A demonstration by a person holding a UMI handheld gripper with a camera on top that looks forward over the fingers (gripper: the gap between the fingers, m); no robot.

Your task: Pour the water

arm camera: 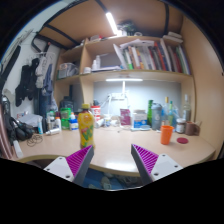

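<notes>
The gripper (112, 163) is wide open, holding nothing. A bottle (86, 128) stands on the desk (112, 143) at eleven o'clock, an orange cup (166, 134) at two.

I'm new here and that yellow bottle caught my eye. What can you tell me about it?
The yellow bottle stands upright on the pale desk, just beyond the gripper's left finger. It looks like plastic, with a red cap and a greenish label band. Nothing grips it; the gripper is open and apart from it. Other bottles stand behind it.
</notes>
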